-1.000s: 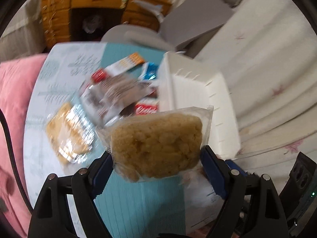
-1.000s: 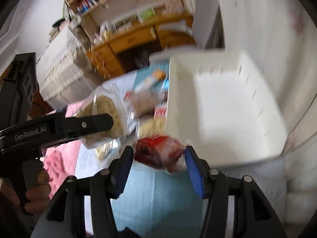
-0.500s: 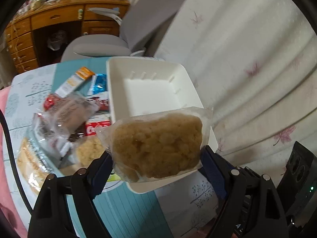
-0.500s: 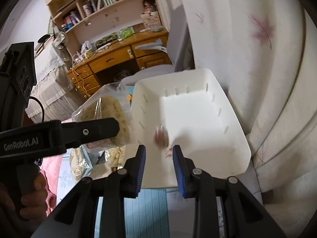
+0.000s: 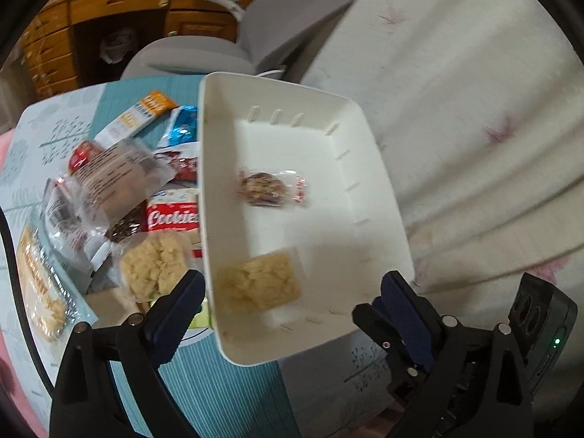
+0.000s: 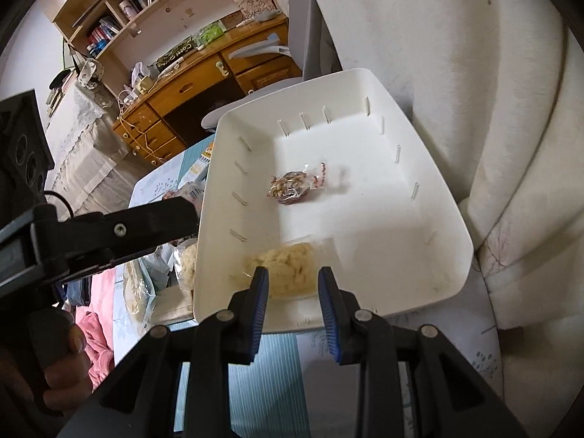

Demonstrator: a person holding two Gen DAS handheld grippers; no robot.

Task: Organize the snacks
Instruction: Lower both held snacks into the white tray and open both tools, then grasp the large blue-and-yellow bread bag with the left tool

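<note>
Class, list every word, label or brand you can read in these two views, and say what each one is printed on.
"Cookies", last letter cut off by the white bin: red cookie packet.
Orange-and-white bar wrapper: print blurred, unreadable.
Blue packet: unreadable.
Small wrapped snack in the bin: print too small.
Dark box on the desk: unreadable.

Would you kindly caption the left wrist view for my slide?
Left gripper opening above the white bin, a yellow rice cake and nut snack inside.
</note>
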